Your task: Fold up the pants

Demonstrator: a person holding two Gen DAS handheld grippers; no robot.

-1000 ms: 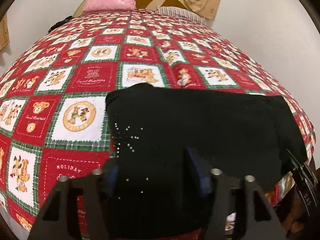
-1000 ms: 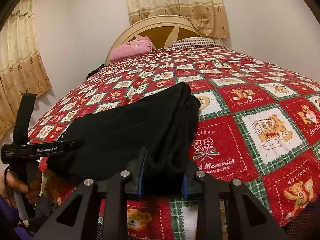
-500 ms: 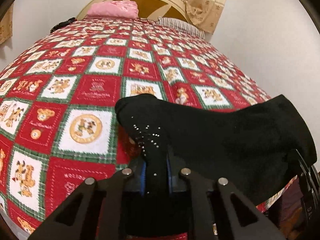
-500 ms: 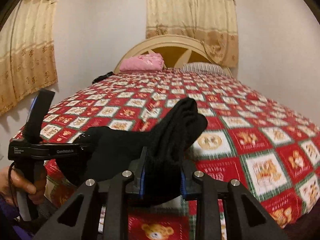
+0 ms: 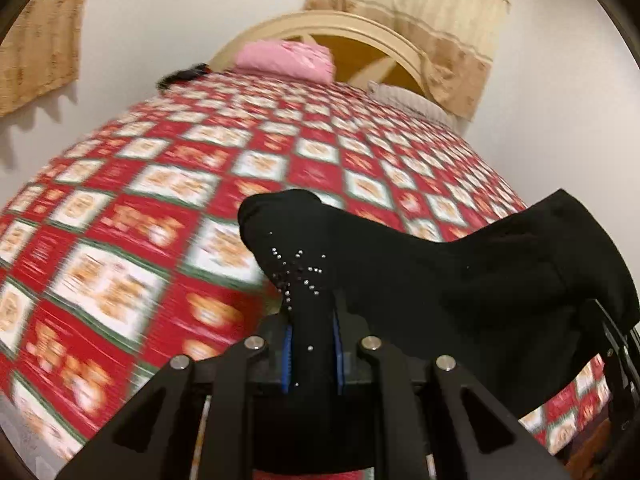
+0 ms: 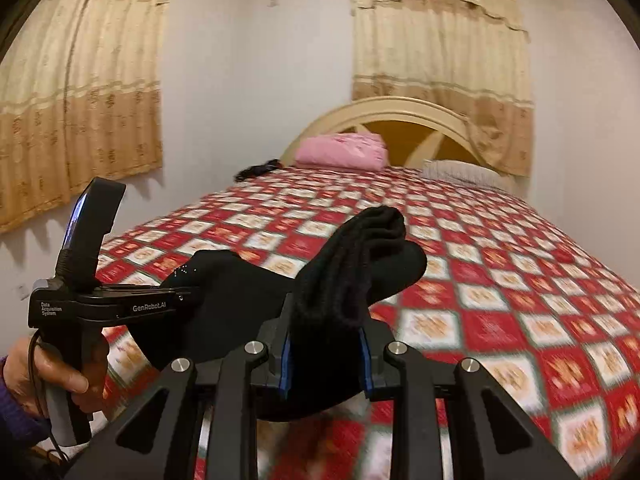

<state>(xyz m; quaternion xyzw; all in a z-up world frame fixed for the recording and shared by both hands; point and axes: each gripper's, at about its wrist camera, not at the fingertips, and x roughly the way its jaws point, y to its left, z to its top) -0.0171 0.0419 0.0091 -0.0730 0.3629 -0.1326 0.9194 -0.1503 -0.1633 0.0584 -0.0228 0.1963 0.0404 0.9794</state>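
The black pants point(image 5: 460, 276) hang lifted above the red patchwork bedspread point(image 5: 140, 216), stretched between both grippers. My left gripper point(image 5: 311, 354) is shut on one corner of the pants, the corner with small silver studs. My right gripper point(image 6: 325, 360) is shut on the thick bunched end of the pants point(image 6: 352, 268). In the right wrist view the left gripper point(image 6: 188, 292) shows at the left, held by a person's hand point(image 6: 48, 376), with the cloth sagging between the two grips. The near lower part of the pants is hidden behind my fingers.
The bedspread point(image 6: 500, 280) runs back to a cream headboard point(image 6: 392, 116) with a pink pillow point(image 6: 340, 152) and a striped pillow point(image 6: 460, 172). A dark item point(image 6: 256, 170) lies at the far left bed edge. Curtains hang on the walls behind.
The left gripper closed on the studded corner. Both grippers then rose and tilted up, lifting the pants off the bedspread, so more of the walls and curtains shows.
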